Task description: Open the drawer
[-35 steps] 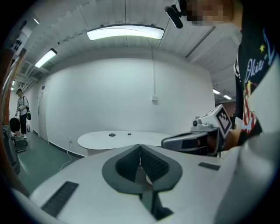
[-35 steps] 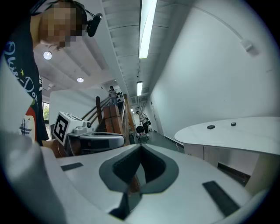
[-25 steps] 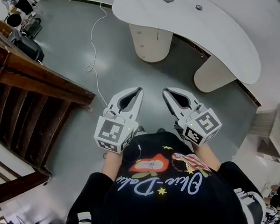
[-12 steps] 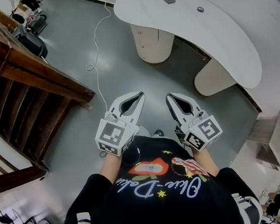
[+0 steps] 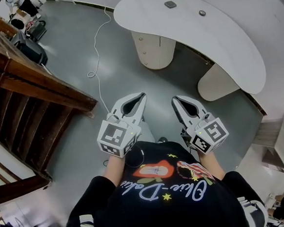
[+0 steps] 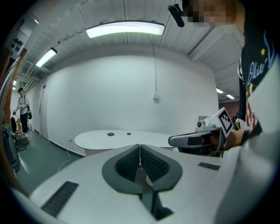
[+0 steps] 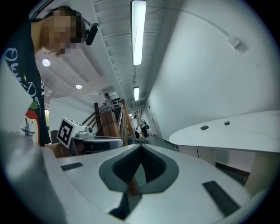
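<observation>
Drawer (image 5: 145, 47), probably in the rounded pedestal (image 5: 163, 54) under the desk (image 5: 214, 36), not yet opened. Approach step in hand. Left gripper (image 5: 140, 96) and right gripper (image 5: 175, 100) well short of the desk, jaws pressed together, nothing between. Next: closing on the desk, spreading one gripper for the drawer front.
</observation>
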The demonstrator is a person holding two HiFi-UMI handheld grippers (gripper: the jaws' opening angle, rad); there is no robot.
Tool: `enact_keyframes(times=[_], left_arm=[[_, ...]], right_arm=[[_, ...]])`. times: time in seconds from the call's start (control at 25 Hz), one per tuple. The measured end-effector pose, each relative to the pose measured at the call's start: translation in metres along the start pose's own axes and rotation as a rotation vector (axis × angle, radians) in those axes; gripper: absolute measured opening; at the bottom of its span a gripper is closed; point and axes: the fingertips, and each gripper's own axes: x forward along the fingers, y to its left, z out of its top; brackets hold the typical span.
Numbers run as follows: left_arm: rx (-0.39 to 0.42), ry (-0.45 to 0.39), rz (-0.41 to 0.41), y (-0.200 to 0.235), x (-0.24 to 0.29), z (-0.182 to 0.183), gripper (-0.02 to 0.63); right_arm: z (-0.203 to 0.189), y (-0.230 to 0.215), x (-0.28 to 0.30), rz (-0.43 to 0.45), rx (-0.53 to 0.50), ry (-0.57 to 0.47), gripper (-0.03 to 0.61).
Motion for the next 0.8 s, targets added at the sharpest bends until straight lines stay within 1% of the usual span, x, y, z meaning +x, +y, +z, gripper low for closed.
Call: enact_keyframes(times=[0.32, 0.48, 0.6, 0.8], left_arm=[[0.01, -0.009, -0.026, 0.05, 0.026, 0.01, 0.006], [0.003, -0.01, -0.005, 0.08, 0.032, 0.011, 0.006], [-0.018, -0.001, 0.009, 0.102, 0.034, 0.008, 0.005], [-0.037, 0.009, 0.033, 0.132, 0.042, 0.004, 0.006]], right_arm=[[0.013, -0.018, 0.057, 0.003, -0.01, -0.003, 0.0], [0.014, -0.029, 0.088, 0.007, 0.009, 0.005, 0.0], [0.013, -0.031, 0.11, 0.024, 0.029, 0.014, 0.0], [0.012, -0.042, 0.138, 0.03, 0.039, 0.037, 0.0]])
